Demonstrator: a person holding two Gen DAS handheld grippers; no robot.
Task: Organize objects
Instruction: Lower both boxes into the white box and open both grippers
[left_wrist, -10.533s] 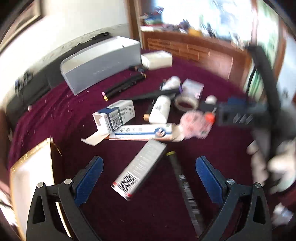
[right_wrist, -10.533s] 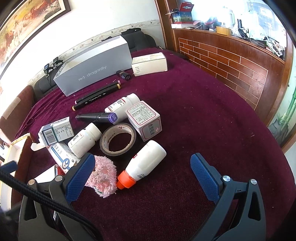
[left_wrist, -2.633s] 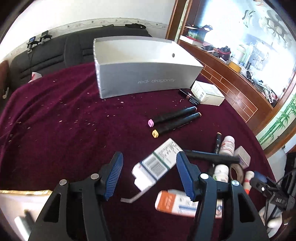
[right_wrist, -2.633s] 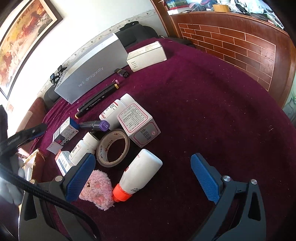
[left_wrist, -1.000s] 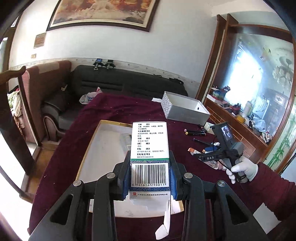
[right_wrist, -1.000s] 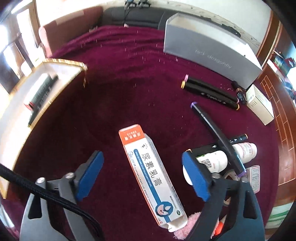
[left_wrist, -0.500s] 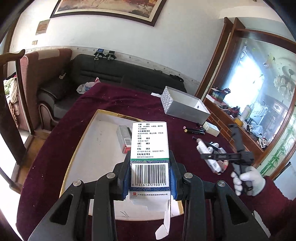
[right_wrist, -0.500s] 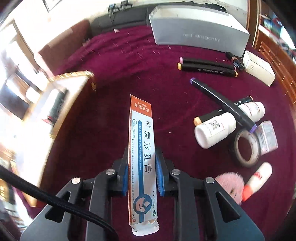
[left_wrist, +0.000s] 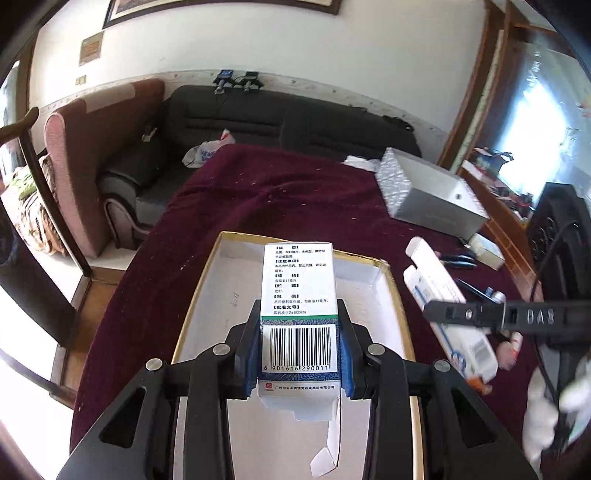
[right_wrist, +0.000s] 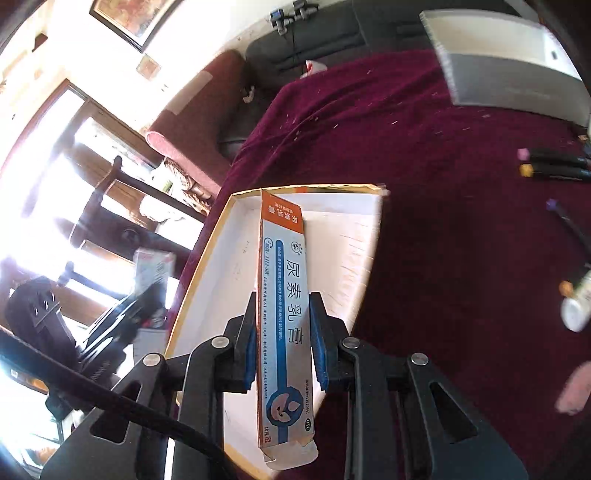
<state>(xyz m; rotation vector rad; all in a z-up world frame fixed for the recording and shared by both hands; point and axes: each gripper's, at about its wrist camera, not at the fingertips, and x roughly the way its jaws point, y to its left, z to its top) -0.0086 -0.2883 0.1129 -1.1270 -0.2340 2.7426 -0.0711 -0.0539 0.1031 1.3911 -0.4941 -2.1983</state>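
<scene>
My left gripper (left_wrist: 298, 332) is shut on a white medicine box (left_wrist: 297, 280) with a barcode, its loose flap hanging down. It is held above a shallow white tray with a gold rim (left_wrist: 207, 295) on the maroon tablecloth. My right gripper (right_wrist: 283, 332) is shut on a long white-and-blue ointment box (right_wrist: 286, 258) with an orange end. That box points out over the same tray (right_wrist: 343, 236). In the left wrist view the right gripper (left_wrist: 480, 315) and its long box (left_wrist: 439, 291) come in from the right. The boxes hide whatever lies in the tray.
A silver box (left_wrist: 432, 199) stands at the far right of the table. Black markers (right_wrist: 554, 166) and a white bottle (right_wrist: 578, 302) lie right of the tray. A dark sofa (left_wrist: 258, 122) and a red armchair (left_wrist: 92, 147) stand beyond the table's far edge.
My right gripper shut on the long ointment box, lifted it off the cloth and swung it left over the tray. My left gripper, still gripping the medicine box, moved in over the tray.
</scene>
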